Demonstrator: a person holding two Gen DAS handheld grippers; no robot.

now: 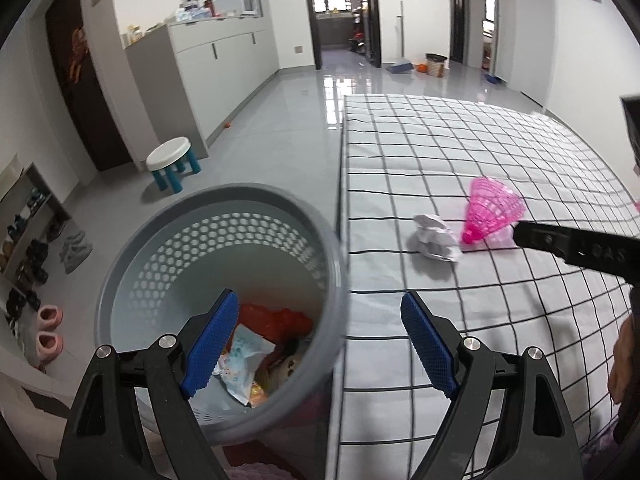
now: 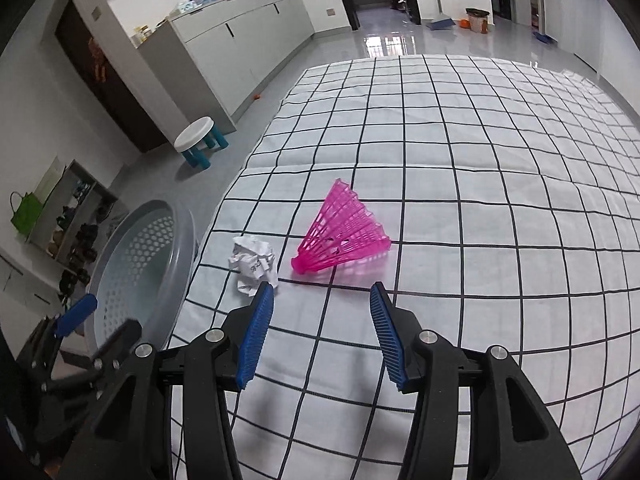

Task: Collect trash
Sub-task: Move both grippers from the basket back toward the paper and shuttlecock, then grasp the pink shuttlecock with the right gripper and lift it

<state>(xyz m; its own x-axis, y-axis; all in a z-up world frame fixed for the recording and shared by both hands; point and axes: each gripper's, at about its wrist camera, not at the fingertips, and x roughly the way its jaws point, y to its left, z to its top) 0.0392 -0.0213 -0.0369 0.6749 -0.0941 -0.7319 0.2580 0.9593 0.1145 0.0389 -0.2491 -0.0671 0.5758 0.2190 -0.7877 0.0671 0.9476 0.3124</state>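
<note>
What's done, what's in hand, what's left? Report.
Done: the basket beside the bed already holds wrappers. In hand: nothing; the left gripper is open above the basket rim, and the right gripper is open, pointed at the shuttlecock. Left: the shuttlecock and the paper ball beside it on the bed.

We see a checked white bedsheet [image 2: 460, 168] spread over the bed, and on it a crumpled white paper ball [image 2: 253, 265] lying just left of a pink plastic shuttlecock [image 2: 342, 236], which rests on its side. A grey perforated plastic basket [image 1: 224, 292] stands against the bed's left edge, with wrappers [image 1: 244, 356] inside it. Further left and behind, a white round stool [image 1: 172, 163] stands on the floor before a long grey cabinet [image 1: 216, 64].
</note>
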